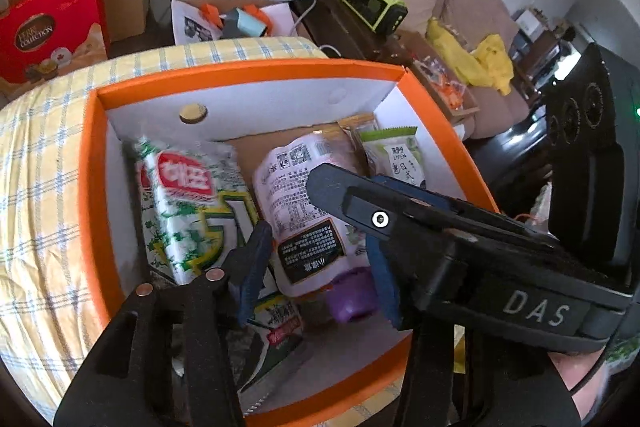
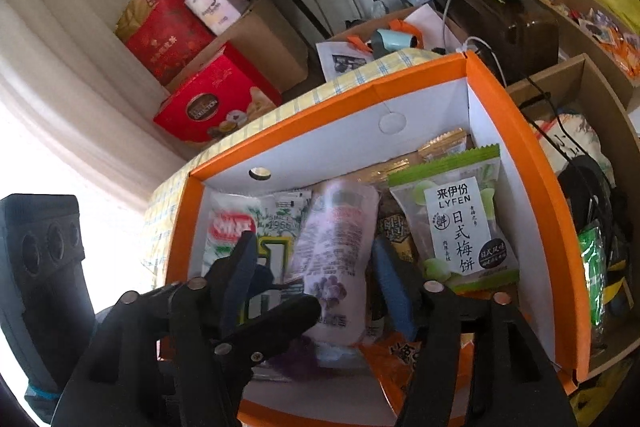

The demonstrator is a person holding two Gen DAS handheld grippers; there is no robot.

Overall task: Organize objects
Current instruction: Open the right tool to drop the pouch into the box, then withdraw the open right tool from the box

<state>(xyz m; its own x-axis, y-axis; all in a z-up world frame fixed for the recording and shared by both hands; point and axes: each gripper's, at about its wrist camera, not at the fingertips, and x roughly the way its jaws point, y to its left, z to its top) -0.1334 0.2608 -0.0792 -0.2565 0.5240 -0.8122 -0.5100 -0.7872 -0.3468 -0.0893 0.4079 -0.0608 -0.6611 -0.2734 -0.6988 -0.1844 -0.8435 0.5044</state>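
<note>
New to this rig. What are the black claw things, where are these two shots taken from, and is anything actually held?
No robot: a person carries a handheld two-finger gripper in each hand, each with a fisheye camera looking along its fingers. One picture is from the left gripper, the other from the right gripper; each also catches the other gripper.

Both point down into an orange box resting on a yellow checked cloth. Inside lie snack packs: a purple-capped pouch, a green-and-white bag and a green LYFEN pack.

Both straddle the pouch with a visible gap, so nothing looks gripped.

Daylit, blown-out left glare, fisheye-bent edges, sharp
</note>
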